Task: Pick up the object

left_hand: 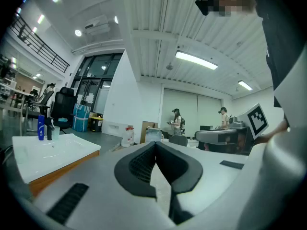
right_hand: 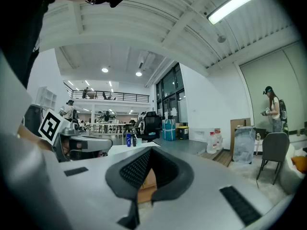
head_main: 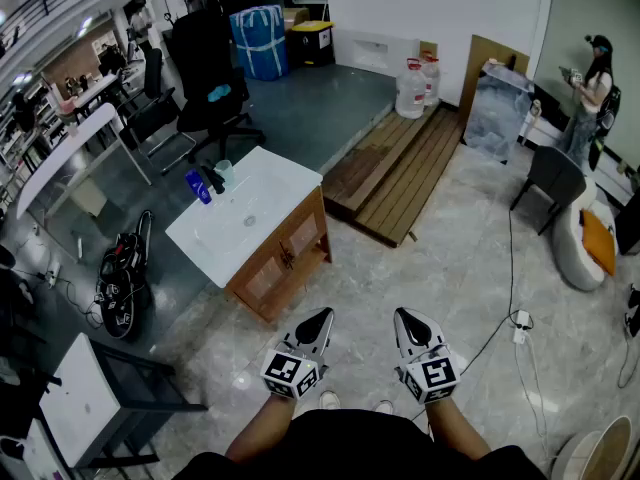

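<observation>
The left gripper [left_hand: 156, 145] is seen with jaws pressed together; a white counter [left_hand: 57, 153] bearing a blue bottle [left_hand: 41, 127] is seen to its left.

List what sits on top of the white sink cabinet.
On the sink cabinet a blue bottle, a dark bottle and a pale cup stand together at one corner. Its inside is hidden behind closed wooden doors.

Left gripper [head_main: 324, 315], right gripper [head_main: 403, 315]: both closed.
</observation>
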Demonstrator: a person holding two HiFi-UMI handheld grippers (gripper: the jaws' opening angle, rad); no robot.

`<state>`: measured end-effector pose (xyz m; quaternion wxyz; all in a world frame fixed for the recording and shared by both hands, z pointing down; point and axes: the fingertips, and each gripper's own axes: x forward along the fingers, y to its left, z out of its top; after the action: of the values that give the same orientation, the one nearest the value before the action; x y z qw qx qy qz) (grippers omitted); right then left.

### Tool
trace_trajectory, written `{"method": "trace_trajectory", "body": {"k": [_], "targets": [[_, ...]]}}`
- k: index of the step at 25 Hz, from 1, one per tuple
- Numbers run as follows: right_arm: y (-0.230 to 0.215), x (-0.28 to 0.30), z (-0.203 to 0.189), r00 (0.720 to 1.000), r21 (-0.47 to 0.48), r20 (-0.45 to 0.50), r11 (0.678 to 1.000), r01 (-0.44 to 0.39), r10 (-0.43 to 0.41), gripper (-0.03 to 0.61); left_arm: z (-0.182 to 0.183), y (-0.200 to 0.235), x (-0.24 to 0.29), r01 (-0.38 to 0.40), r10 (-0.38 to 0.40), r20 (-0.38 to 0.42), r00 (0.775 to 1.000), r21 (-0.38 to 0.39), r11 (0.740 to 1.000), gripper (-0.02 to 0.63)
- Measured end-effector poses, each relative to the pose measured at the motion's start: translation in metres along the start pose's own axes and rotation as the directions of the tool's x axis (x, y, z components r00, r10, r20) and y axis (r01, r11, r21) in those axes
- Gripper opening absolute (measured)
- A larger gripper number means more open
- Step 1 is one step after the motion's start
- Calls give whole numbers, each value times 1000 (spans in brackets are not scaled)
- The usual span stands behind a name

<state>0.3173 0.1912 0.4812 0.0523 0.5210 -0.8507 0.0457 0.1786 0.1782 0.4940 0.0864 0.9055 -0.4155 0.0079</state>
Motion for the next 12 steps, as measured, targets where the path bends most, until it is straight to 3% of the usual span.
{"method": "trace_trajectory", "body": {"k": [12], "targets": [[25, 15, -1, 1000, -6, -4, 1000, -8, 8, 17, -12, 20, -18, -15, 14, -27, 1000, -18, 1000, 20]]}}
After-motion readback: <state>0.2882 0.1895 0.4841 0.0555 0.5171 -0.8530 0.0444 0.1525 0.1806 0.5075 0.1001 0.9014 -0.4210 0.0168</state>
